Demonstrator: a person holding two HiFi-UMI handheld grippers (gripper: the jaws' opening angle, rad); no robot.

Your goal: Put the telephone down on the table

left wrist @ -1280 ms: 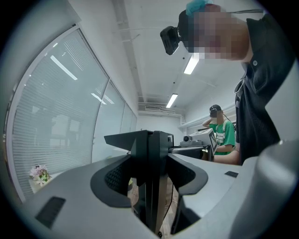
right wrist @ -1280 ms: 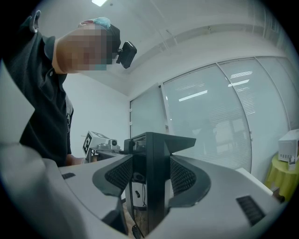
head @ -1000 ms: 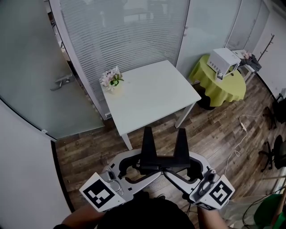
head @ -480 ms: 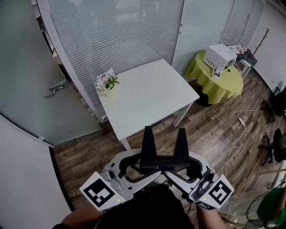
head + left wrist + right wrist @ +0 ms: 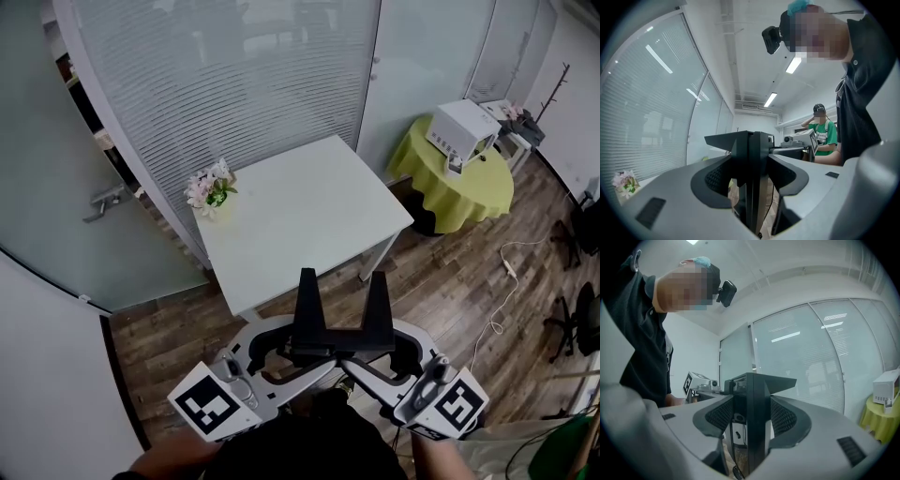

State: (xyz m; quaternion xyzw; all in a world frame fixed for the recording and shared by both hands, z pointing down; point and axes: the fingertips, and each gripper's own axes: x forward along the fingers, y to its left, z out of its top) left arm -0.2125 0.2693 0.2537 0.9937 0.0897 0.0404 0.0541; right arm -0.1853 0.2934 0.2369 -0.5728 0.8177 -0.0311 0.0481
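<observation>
The telephone (image 5: 339, 328) is a black piece with two upright prongs, carried in the air over the wooden floor short of the white table (image 5: 300, 216). My left gripper (image 5: 305, 349) clamps its left end and my right gripper (image 5: 375, 349) its right end. In the left gripper view the black telephone (image 5: 752, 168) fills the gap between the white jaws, and both padded faces press on it. The right gripper view shows the same grip on the telephone (image 5: 752, 418). Both grippers point level.
A small pot of flowers (image 5: 208, 190) stands at the table's far left corner. A glass wall with blinds rises behind it. A yellow round table (image 5: 459, 183) with a white appliance (image 5: 461, 131) is at the right. A cable (image 5: 502, 281) lies on the floor.
Both grippers and the telephone have moved forward together towards the table, whose near edge now lies closer to the telephone. The grip looks the same.
</observation>
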